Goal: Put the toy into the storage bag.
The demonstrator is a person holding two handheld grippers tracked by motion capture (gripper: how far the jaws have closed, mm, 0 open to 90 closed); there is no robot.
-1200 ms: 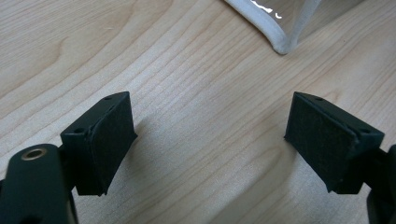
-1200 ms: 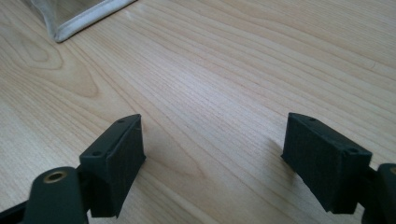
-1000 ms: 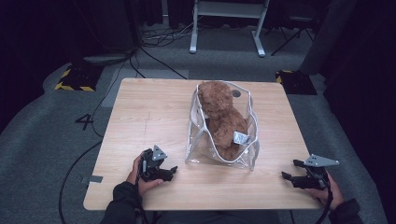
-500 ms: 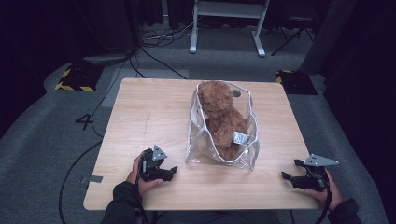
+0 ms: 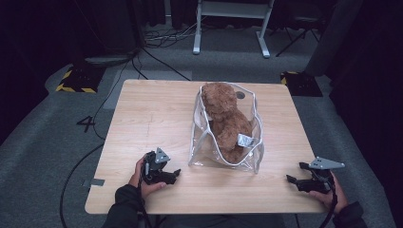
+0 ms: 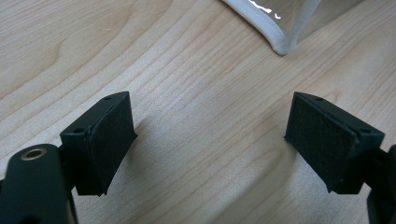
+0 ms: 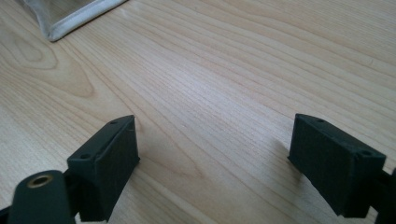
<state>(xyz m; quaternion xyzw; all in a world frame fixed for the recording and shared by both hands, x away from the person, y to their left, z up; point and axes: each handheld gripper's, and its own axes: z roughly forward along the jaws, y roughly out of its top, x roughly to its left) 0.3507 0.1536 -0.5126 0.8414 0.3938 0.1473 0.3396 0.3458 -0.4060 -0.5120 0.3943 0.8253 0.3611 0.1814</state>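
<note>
High view: the clear bag (image 5: 227, 142) holding a brown plush bear (image 5: 227, 118) lies mid-frame, long axis running up-frame; the left gripper (image 5: 172, 175) is nearer than the right gripper (image 5: 293, 180). Left gripper view: jaws spread, empty, bag corner (image 6: 280, 44) upper right. Right gripper view: jaws spread, empty, bag corner (image 7: 56, 28) upper left.

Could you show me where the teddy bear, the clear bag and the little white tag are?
teddy bear (image 5: 219, 100), high view, on its brown furry head.
clear bag (image 5: 255, 164), high view, on the white-edged near right corner.
white tag (image 5: 245, 140), high view, on the middle of the tag on the bear's lower body.
</note>
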